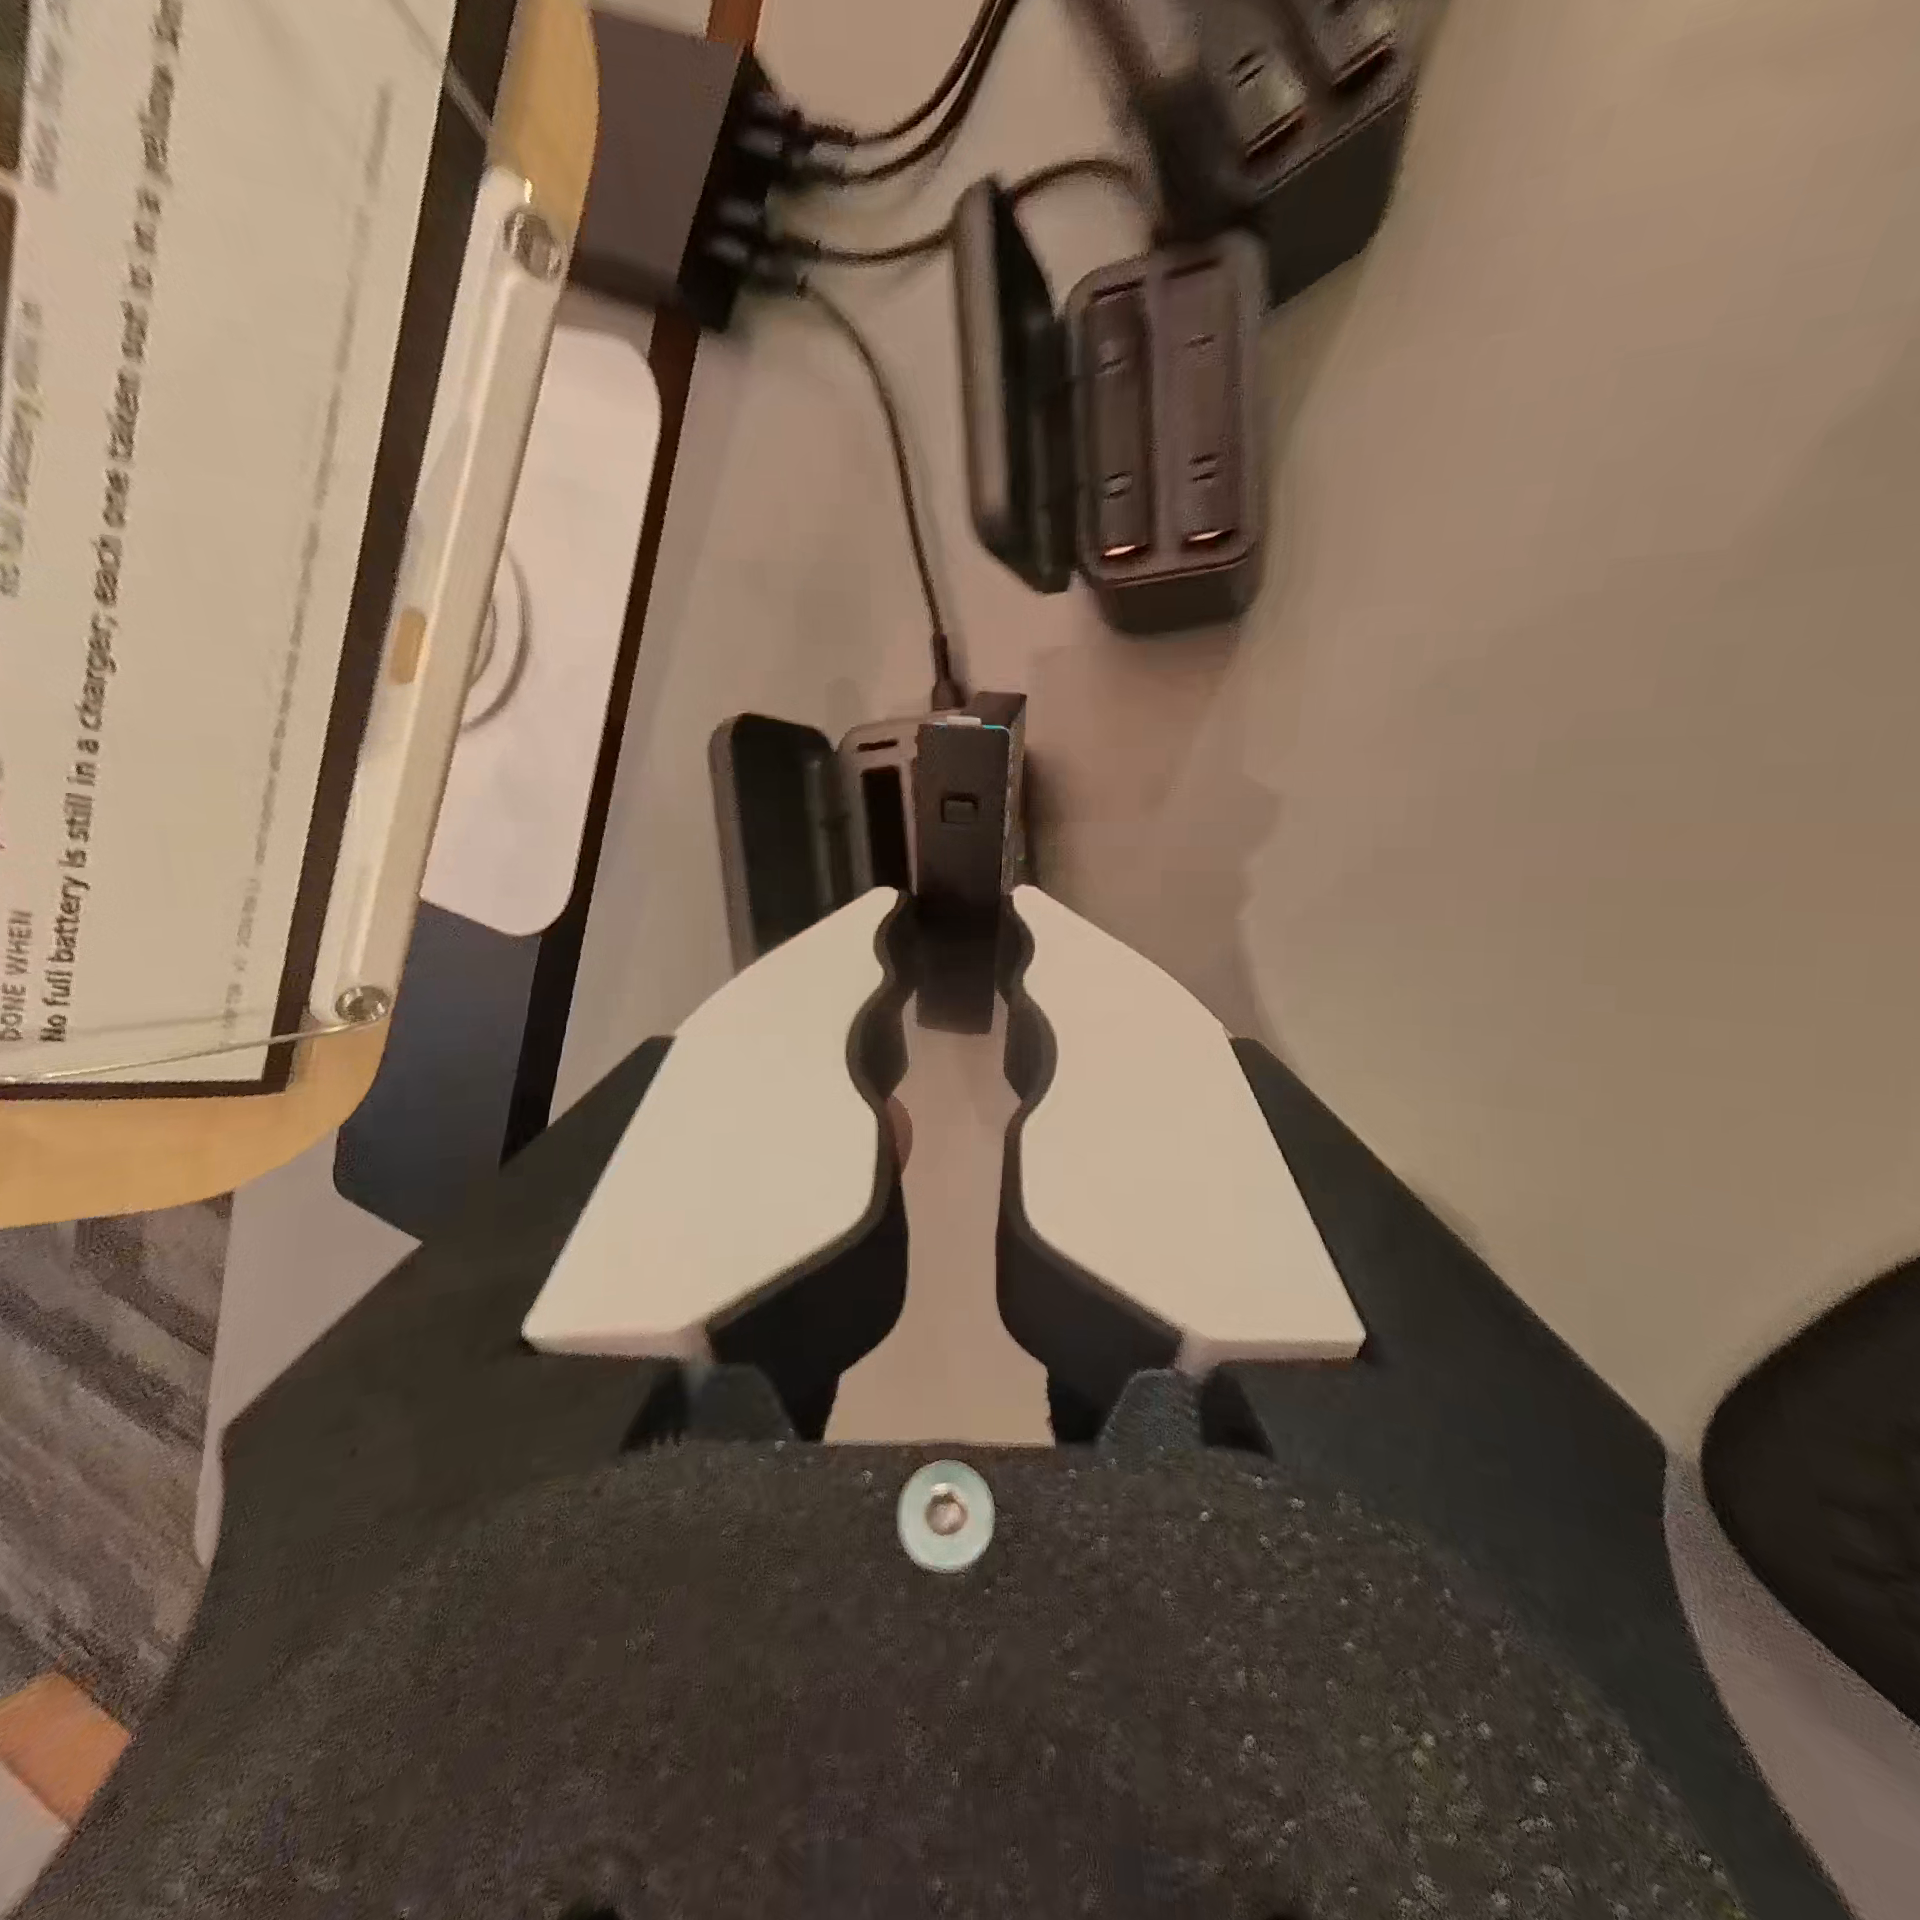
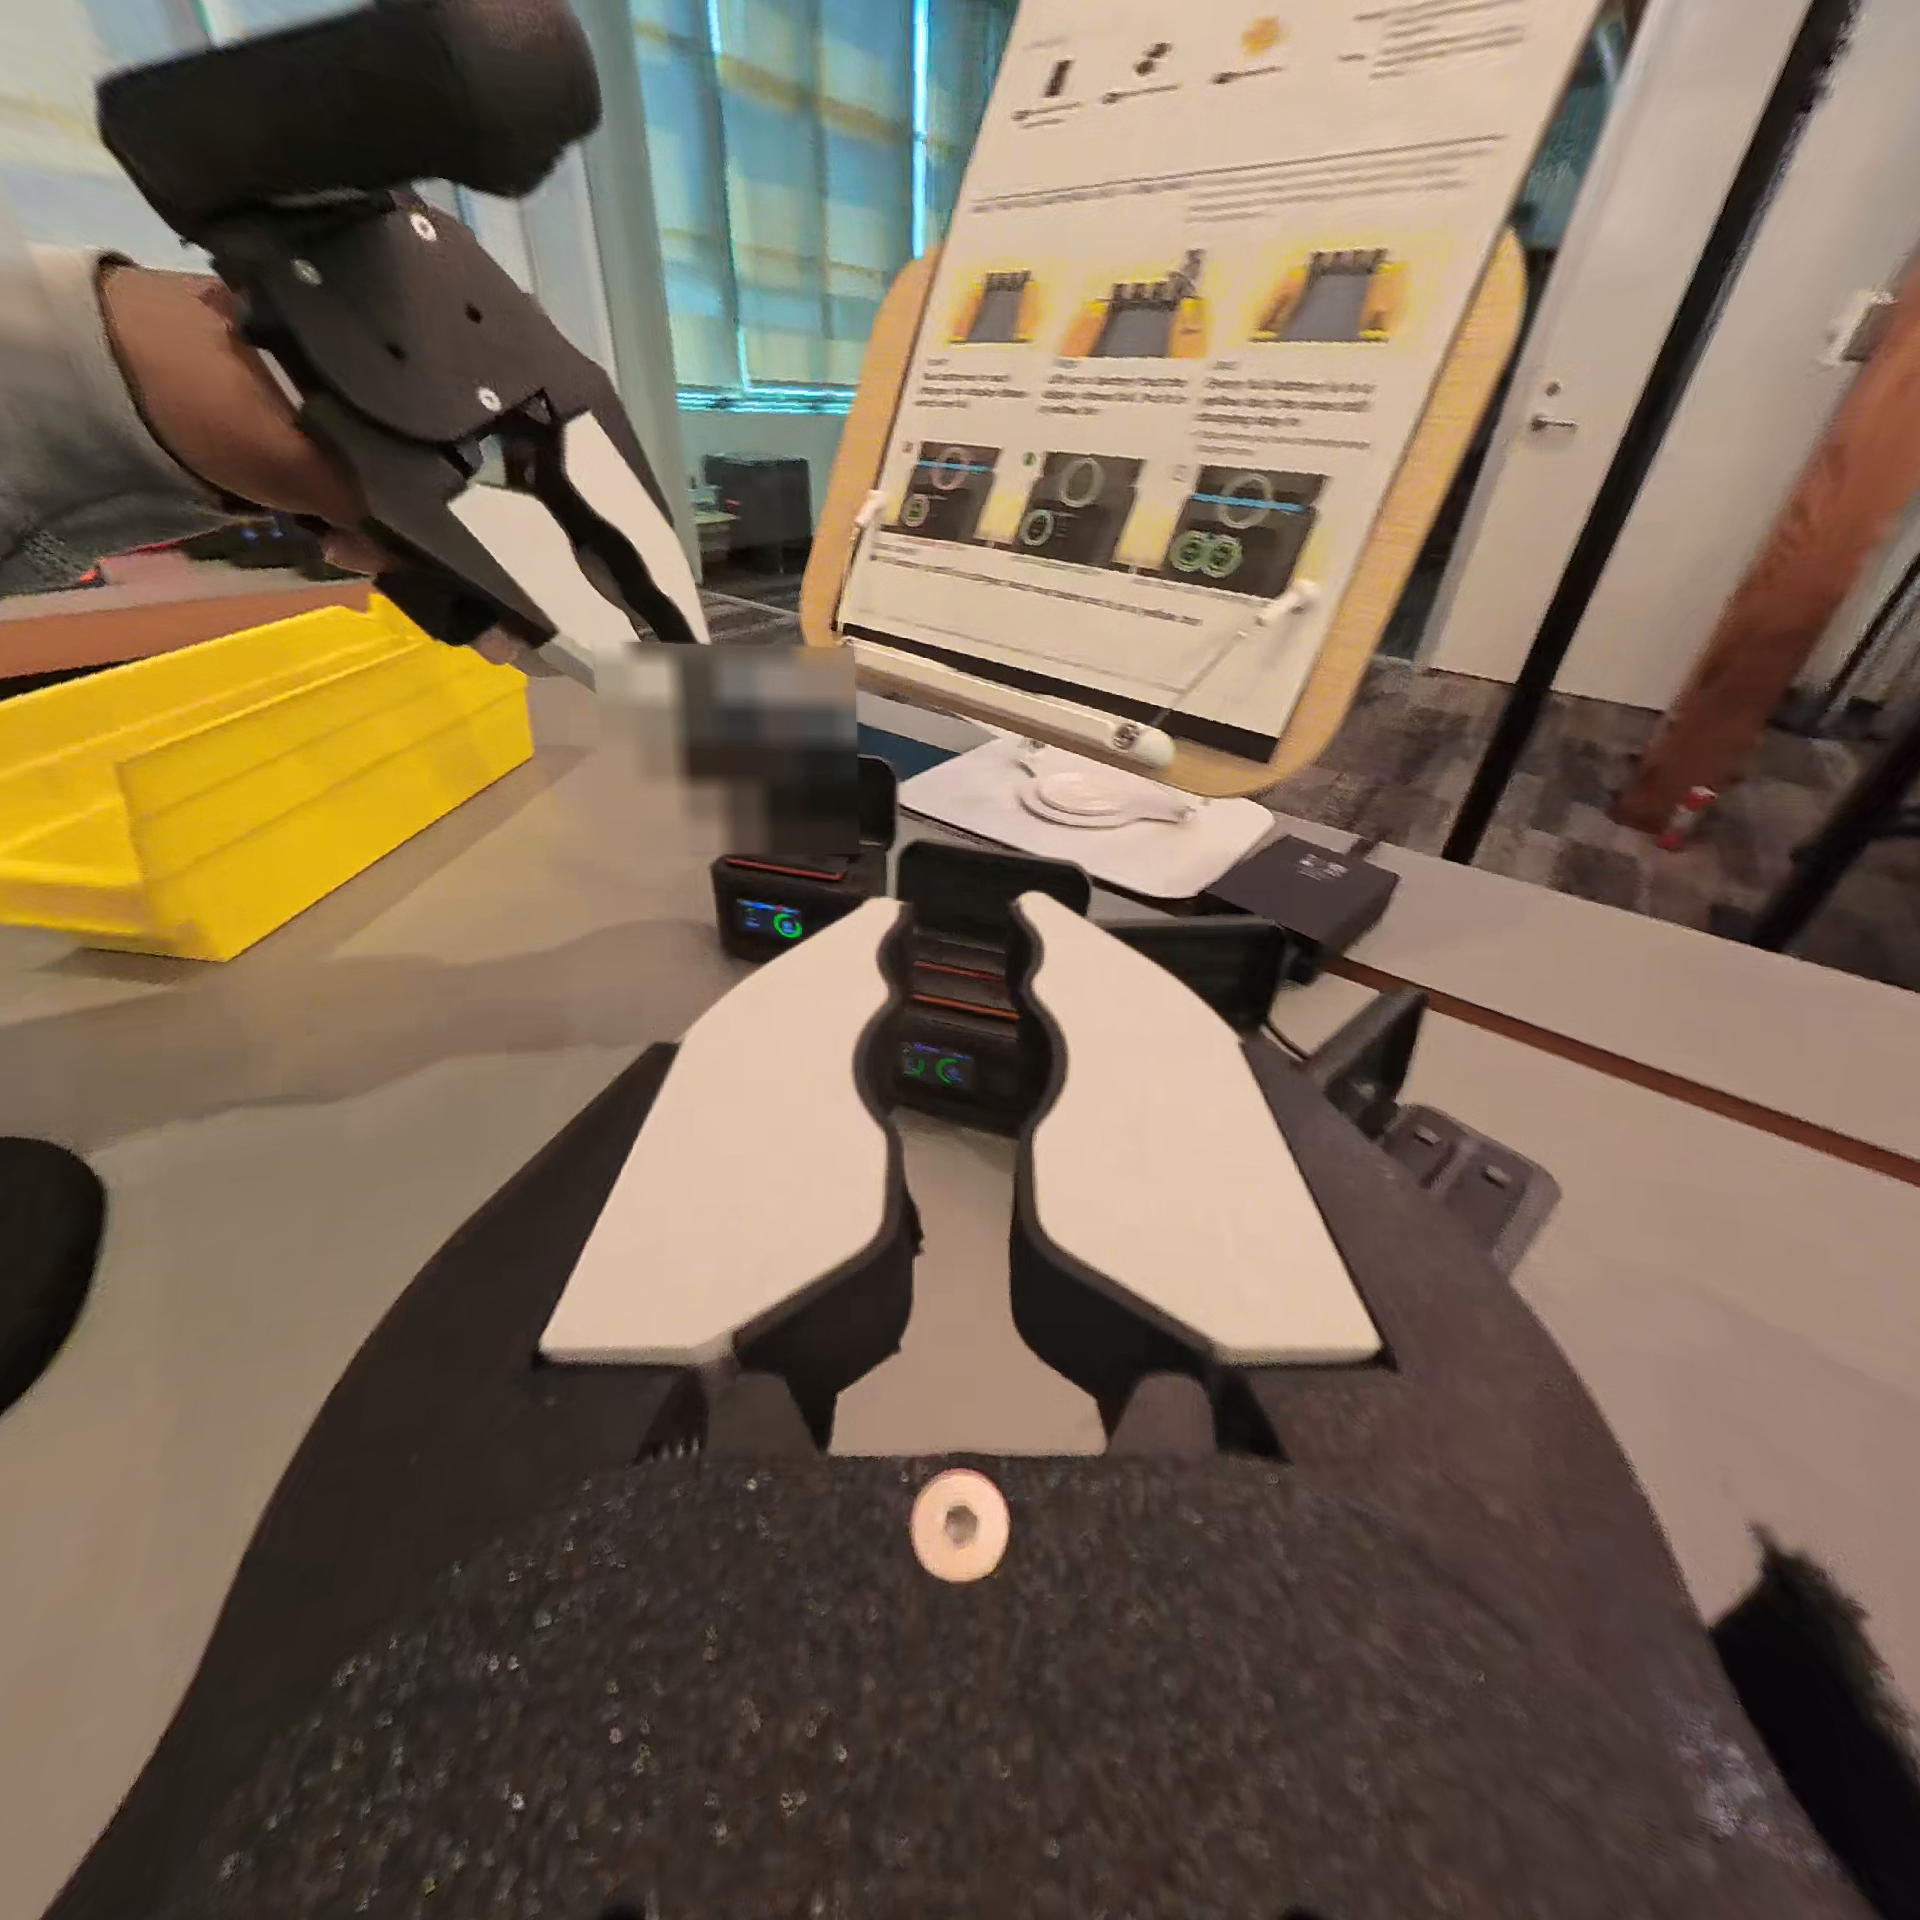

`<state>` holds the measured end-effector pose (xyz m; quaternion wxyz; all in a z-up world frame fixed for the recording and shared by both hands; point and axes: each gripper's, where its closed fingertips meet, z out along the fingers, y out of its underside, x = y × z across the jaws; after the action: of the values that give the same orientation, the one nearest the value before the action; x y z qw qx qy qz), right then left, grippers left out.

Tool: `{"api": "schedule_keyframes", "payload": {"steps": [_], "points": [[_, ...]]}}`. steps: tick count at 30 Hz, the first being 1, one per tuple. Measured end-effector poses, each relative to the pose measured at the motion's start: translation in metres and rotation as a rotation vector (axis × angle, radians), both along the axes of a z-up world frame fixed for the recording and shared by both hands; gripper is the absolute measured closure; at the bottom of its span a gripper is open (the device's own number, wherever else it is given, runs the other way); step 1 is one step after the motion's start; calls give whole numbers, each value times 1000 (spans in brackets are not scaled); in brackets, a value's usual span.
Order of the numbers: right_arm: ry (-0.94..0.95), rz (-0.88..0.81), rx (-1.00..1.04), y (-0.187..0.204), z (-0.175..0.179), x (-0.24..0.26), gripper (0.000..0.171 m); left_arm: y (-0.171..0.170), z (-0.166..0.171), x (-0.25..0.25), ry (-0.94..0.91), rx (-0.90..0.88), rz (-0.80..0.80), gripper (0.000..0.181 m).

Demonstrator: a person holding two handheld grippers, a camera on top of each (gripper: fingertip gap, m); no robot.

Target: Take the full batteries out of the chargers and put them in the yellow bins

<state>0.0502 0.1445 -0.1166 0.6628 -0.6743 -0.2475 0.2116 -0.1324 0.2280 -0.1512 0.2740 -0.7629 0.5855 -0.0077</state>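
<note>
In the left wrist view my left gripper [image 1: 958,904] is shut on a black battery [image 1: 961,810], held upright just above an open-lidded black charger [image 1: 800,821] with an empty slot. A second open charger [image 1: 1164,436] holds two batteries, and a third charger [image 1: 1299,104] lies farther off, blurred. In the right wrist view my right gripper [image 2: 956,914] is partly open and empty, low over the table, with a charger [image 2: 951,1049] showing lit green rings seen between its fingers. The left gripper [image 2: 613,639] hangs beside the yellow bin [image 2: 260,769]. Another charger [image 2: 779,904] stands beneath it.
An instruction board on a wooden stand [image 2: 1143,364] rises at the table's far edge and also shows in the left wrist view [image 1: 260,520]. A black power hub [image 2: 1304,883] with cables [image 1: 904,468] feeds the chargers. A person's hand [image 2: 197,416] holds the left gripper. My hands' fingertips stand some 20 cm from each other.
</note>
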Motion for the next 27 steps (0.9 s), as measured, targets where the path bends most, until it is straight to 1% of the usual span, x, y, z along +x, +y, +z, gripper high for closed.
{"api": "schedule_keyframes", "payload": {"steps": [2,4,10,19,24,27], "points": [[3,-34,-12,0,-3,11,163,15,-7,-6,33,-22,41,166],[-3,-66,-32,0,-8,20,166,25,-13,-10,50,-64,76,167],[33,-115,-87,-6,-20,40,171,40,-32,-13,92,-161,154,167],[84,-192,-160,-18,-35,64,171,44,-52,-13,139,-250,170,167],[101,-203,-177,-21,-39,71,171,43,-54,-16,163,-279,166,167],[106,-204,-178,-21,-38,73,171,42,-50,-19,176,-285,162,167]]}}
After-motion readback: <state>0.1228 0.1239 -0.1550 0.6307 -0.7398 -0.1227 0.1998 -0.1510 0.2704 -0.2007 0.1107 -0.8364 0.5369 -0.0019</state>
